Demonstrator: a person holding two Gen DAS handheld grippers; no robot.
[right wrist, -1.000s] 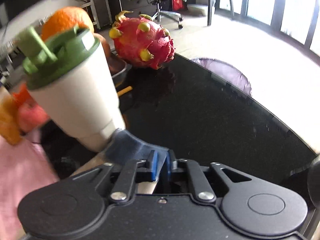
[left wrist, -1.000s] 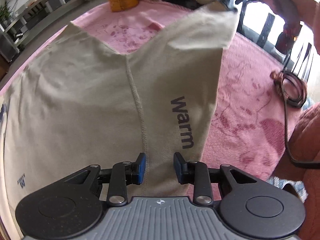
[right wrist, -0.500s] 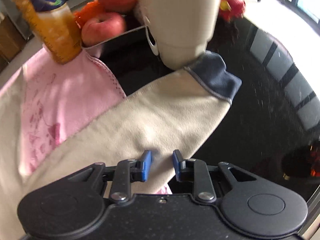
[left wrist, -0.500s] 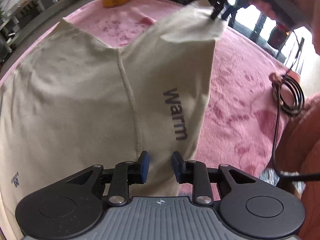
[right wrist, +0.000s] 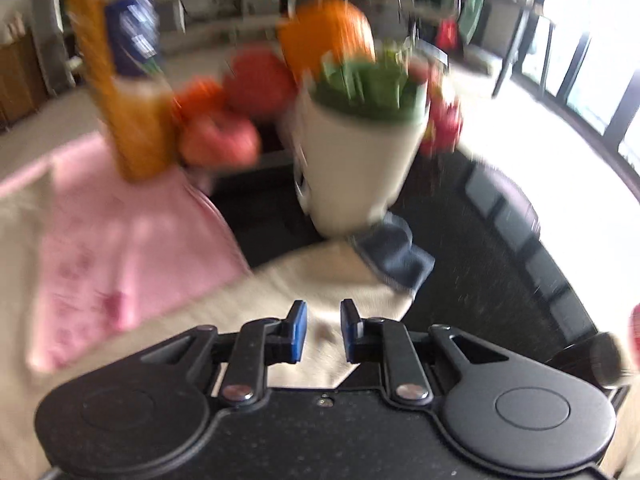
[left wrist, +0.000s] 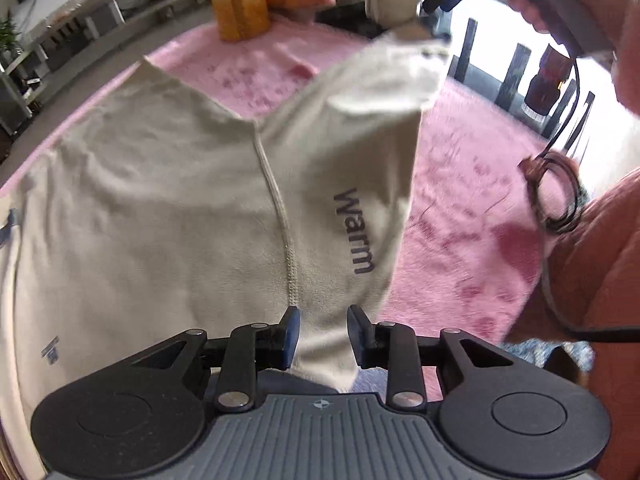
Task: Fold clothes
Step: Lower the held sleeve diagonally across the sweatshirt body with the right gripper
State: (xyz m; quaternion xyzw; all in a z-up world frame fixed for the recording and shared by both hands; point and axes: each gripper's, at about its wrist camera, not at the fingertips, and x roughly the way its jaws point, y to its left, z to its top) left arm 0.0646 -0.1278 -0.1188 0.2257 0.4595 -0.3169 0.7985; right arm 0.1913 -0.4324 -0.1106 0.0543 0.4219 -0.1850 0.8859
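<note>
Honestly, the main worry is that white tumbler with the green lid [right wrist: 352,160]: the beige long-sleeved top's [left wrist: 180,208] blue cuff [right wrist: 394,256] lies right at its base on the black table [right wrist: 500,272]. Our right gripper [right wrist: 323,330] is closing over the sleeve, though blur hides whether it's pinching yet. Our left gripper [left wrist: 320,334] is opening, fabric loose between. Tug now and we could tip the tumbler.
</note>
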